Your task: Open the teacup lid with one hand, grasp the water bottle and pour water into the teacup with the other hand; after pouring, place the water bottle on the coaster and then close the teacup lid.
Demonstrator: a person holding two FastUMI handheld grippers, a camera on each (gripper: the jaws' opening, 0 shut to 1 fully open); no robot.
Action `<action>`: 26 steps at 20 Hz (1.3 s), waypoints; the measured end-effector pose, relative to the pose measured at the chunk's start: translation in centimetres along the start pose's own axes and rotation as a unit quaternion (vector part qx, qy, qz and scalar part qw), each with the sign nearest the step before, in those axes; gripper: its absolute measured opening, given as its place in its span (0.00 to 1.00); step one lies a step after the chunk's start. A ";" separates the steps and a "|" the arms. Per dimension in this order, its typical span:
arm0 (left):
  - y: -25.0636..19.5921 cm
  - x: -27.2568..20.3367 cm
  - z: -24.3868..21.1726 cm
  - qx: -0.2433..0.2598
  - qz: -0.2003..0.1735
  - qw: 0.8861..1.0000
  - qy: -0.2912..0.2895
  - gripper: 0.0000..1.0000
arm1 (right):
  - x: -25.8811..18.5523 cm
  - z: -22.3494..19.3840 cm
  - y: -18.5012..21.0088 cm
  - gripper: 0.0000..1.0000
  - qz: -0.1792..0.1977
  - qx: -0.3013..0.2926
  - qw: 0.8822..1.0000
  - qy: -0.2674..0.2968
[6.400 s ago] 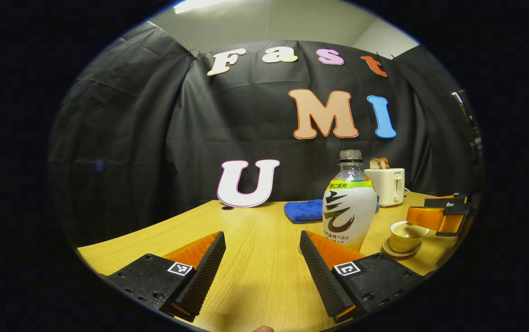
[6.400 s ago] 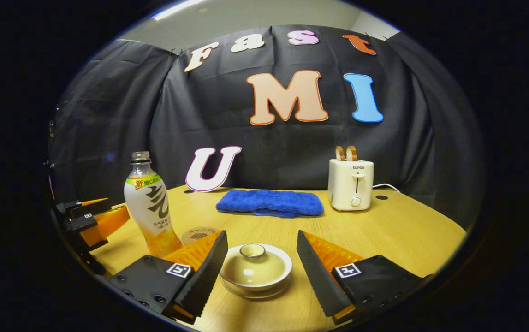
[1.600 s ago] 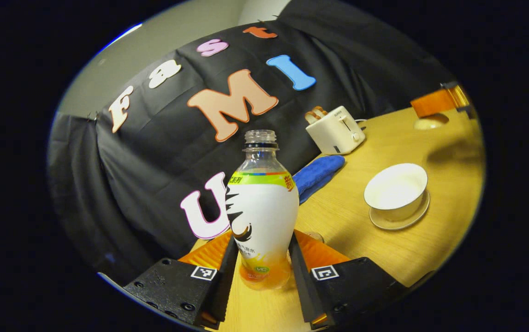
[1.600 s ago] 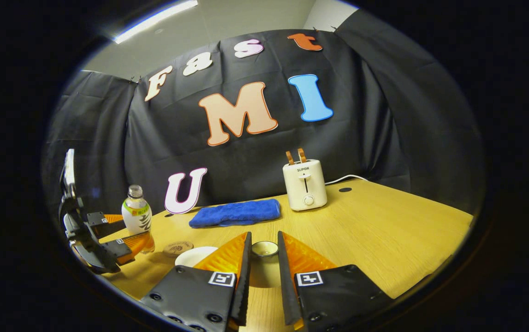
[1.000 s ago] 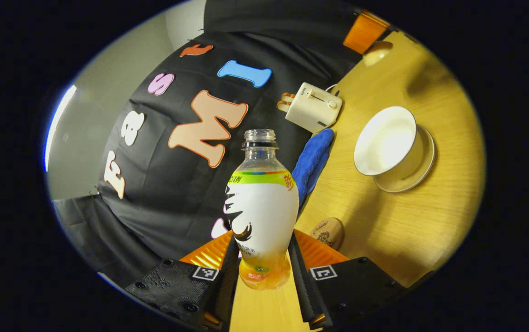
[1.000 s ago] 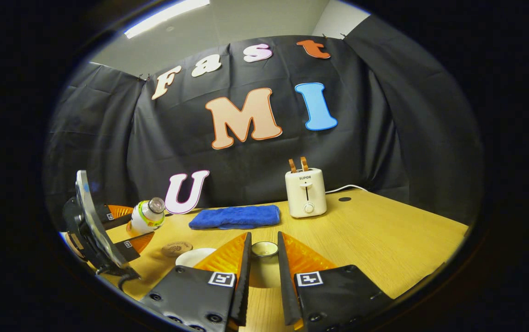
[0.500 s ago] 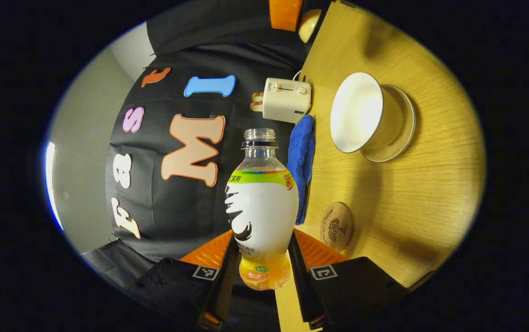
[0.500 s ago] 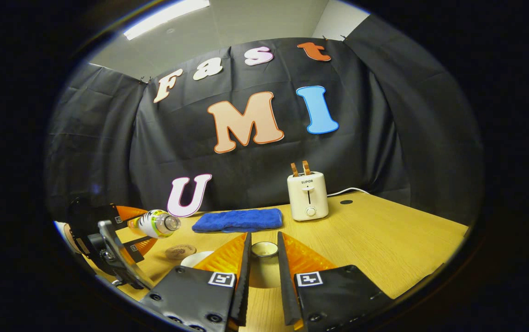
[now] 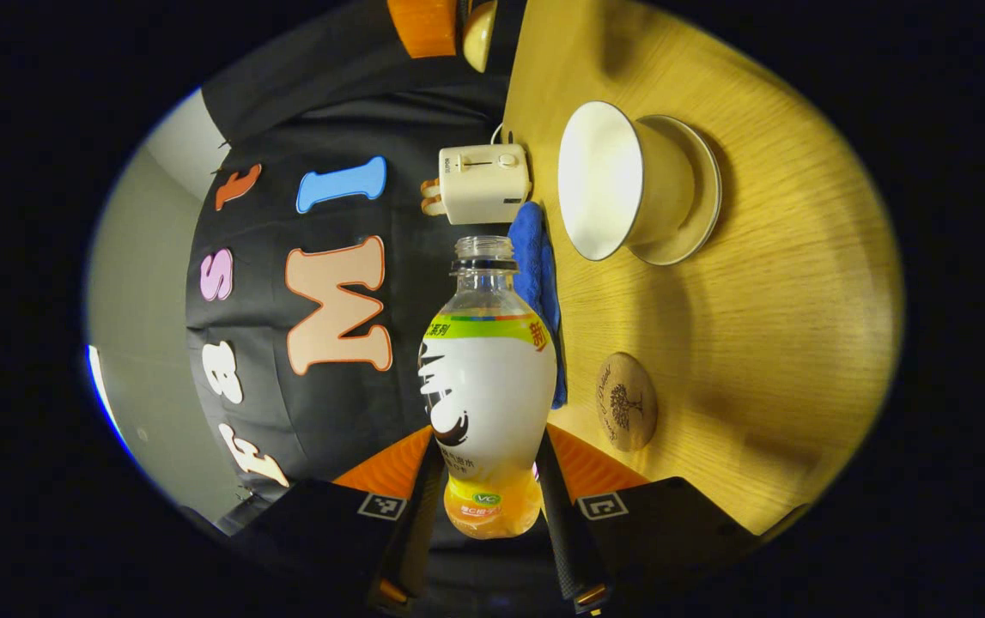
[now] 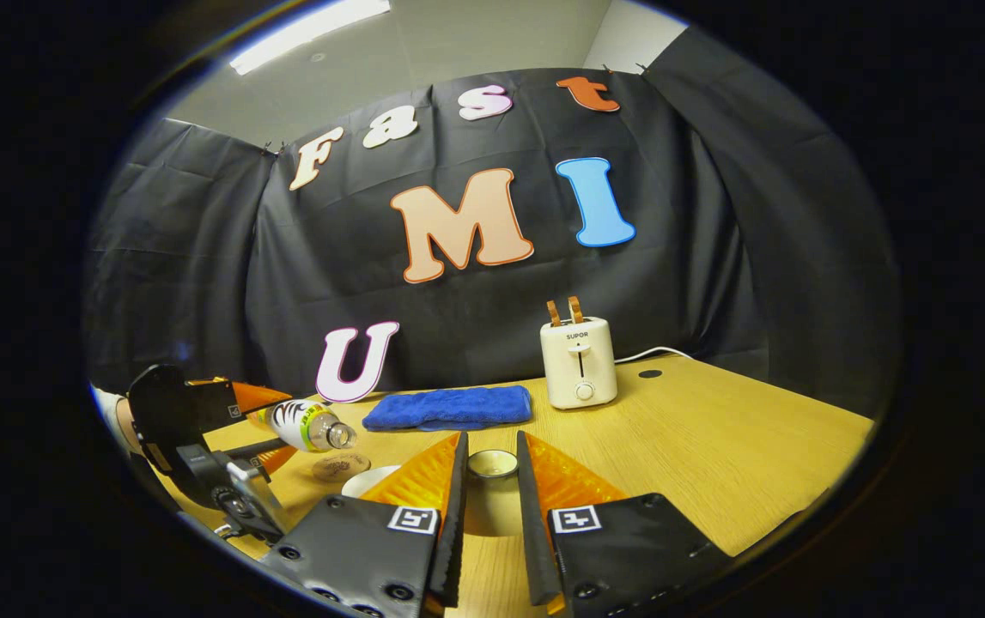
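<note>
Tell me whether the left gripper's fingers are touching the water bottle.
Touching. In the left gripper view both fingers of the left gripper press against the lower sides of the water bottle, with no gap, holding it tipped off the table.

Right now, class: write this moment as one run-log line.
left gripper: shut on tipped plastic water bottle | right gripper: shut on cream teacup lid | white teacup: uncovered | round wooden coaster: bare

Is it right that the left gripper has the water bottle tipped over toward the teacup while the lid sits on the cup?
Not quite. The left gripper does tip the water bottle toward the teacup, but the right gripper view shows the lid held in the right gripper.
</note>
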State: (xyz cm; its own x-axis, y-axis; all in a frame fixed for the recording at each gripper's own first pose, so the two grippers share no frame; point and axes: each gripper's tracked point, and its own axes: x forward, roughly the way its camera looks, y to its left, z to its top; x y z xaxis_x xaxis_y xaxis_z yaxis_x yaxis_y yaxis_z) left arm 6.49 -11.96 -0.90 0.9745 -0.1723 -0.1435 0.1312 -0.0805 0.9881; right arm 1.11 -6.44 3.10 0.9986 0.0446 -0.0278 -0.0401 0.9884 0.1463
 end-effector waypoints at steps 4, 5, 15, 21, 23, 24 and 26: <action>0.2 0.0 0.3 0.042 -0.007 0.999 0.001 0.57 | -0.1 0.0 0.1 0.36 0.000 0.000 1.000 0.000; 0.3 -0.2 0.2 0.050 -0.006 0.999 -0.002 0.57 | -0.1 0.0 0.2 0.34 0.002 0.000 1.000 0.001; 0.8 0.2 0.6 0.125 -0.018 0.992 0.001 0.57 | -0.3 0.2 0.7 0.34 0.010 0.000 1.000 -0.002; 1.6 -0.2 1.1 0.166 -0.014 0.986 -0.002 0.58 | -0.4 0.4 0.7 0.36 0.009 -0.001 1.000 -0.003; 1.7 -0.2 1.2 0.175 -0.014 0.984 -0.003 0.57 | -0.5 0.4 0.8 0.34 0.010 -0.003 1.000 -0.004; 1.9 -0.2 1.1 0.181 -0.012 0.983 -0.003 0.57 | -0.4 0.4 0.9 0.34 0.011 -0.004 1.000 -0.004; 1.9 -0.3 1.2 0.192 -0.012 0.981 -0.002 0.58 | -0.4 0.3 1.0 0.36 0.013 -0.005 1.000 -0.003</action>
State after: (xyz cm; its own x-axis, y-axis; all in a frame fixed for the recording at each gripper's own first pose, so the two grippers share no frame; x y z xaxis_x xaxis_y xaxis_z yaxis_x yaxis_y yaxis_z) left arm 6.25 -13.25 0.95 0.9713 -0.1695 -0.1667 0.0746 -0.4484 0.8907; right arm 0.64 -5.46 3.54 0.9974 0.0690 -0.0183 -0.0659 0.9883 0.1379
